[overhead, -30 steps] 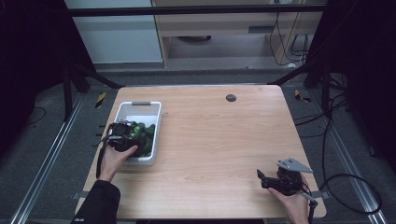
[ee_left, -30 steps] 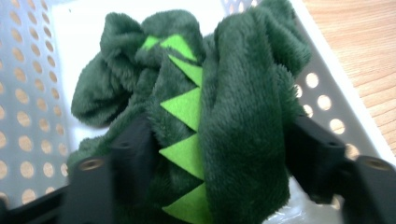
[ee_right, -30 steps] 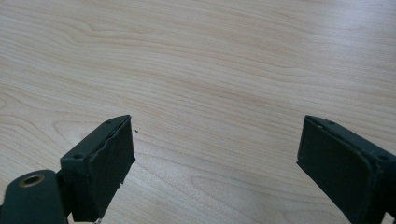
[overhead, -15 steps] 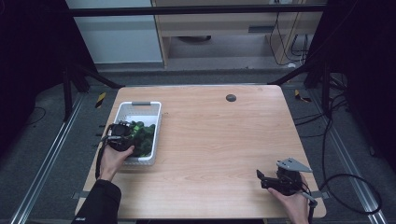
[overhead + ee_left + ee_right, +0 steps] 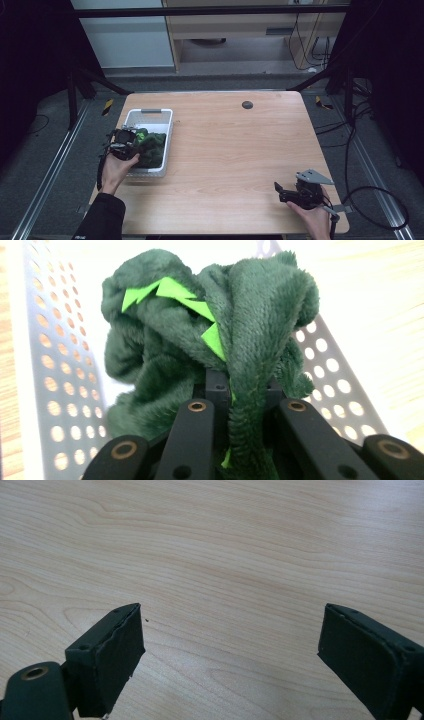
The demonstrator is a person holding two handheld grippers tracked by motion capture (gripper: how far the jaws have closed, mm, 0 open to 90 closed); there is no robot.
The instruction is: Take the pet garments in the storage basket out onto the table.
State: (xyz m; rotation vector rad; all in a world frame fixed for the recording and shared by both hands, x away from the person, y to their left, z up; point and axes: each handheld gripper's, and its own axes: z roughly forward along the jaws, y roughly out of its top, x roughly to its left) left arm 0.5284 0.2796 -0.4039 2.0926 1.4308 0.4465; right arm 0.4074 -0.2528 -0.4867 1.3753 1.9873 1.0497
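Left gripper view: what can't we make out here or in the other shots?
- Left gripper jaw tips: buried in the green plush in the left gripper view.
- Plush shape: bunched up in the basket; too small in the high view.
- Dark spot on the table: too small to identify, high view.
- Right gripper: jaws cut off by the bottom edge.
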